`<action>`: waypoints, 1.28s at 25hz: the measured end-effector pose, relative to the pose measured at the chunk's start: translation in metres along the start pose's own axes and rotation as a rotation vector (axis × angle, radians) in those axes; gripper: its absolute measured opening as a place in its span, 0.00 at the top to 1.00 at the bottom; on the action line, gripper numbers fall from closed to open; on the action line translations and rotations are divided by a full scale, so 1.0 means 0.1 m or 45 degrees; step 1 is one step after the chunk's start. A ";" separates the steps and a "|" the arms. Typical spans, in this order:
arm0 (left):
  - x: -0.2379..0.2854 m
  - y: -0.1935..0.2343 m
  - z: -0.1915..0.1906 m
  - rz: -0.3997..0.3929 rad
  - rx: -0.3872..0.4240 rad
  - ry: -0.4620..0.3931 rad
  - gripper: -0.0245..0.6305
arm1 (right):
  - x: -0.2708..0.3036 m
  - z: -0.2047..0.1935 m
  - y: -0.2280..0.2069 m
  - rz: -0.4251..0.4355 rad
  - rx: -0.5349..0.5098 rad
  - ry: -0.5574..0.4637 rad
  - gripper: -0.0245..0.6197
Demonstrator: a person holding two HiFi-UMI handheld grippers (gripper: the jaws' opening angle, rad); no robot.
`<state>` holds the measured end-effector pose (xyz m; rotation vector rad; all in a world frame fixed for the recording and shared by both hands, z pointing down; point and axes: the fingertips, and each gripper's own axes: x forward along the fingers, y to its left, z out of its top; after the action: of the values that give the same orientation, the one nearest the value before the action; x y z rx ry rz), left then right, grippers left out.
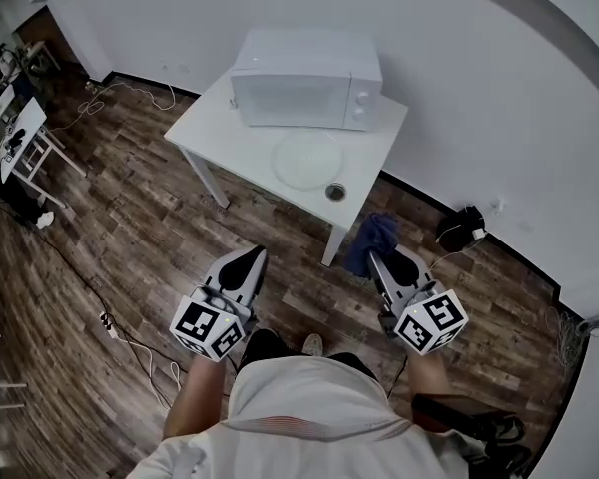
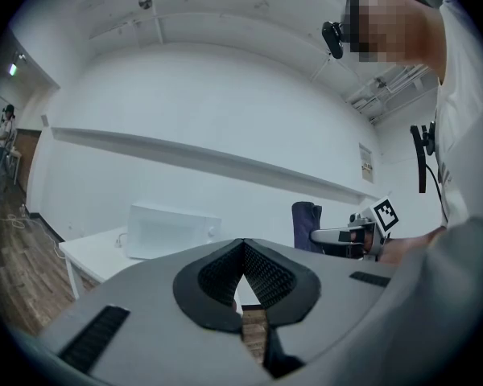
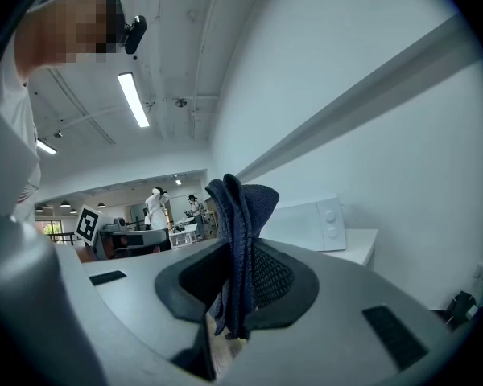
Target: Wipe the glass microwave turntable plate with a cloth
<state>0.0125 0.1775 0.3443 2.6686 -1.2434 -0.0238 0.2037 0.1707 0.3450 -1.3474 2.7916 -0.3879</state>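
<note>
The round glass turntable plate point(image 1: 306, 159) lies flat on the white table point(image 1: 215, 128), in front of the white microwave point(image 1: 304, 93). My right gripper point(image 1: 381, 263) is shut on a dark blue cloth point(image 1: 371, 241), which sticks up between the pads point(image 3: 240, 257). My left gripper point(image 1: 253, 260) is shut with nothing in it, its pads point(image 2: 243, 273) meeting at the tip. Both grippers hover over the floor, well short of the table. The left gripper view also shows the microwave point(image 2: 171, 230) and the cloth point(image 2: 304, 223).
A small round ring part point(image 1: 335, 192) sits on the table near its front corner. Cables trail over the wood floor point(image 1: 140, 238), with a black object point(image 1: 461, 228) by the wall. Other desks and people stand far off at the left.
</note>
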 end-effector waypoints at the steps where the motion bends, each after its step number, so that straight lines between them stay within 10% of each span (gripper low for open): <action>1: 0.03 0.01 0.01 0.003 0.003 -0.001 0.95 | 0.01 0.00 -0.03 -0.001 0.003 0.002 0.86; 16: 0.54 0.53 0.10 -0.033 -0.023 -0.025 0.95 | 0.61 0.09 -0.34 -0.016 -0.025 0.031 0.86; 32: 1.22 2.07 0.28 -0.145 -0.062 0.011 0.95 | 2.21 0.25 -0.57 -0.125 -0.038 0.088 0.86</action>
<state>-0.0684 -0.0498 0.3634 2.6906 -1.0730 -0.0584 0.1119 -0.0397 0.3541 -1.5099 2.8044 -0.4043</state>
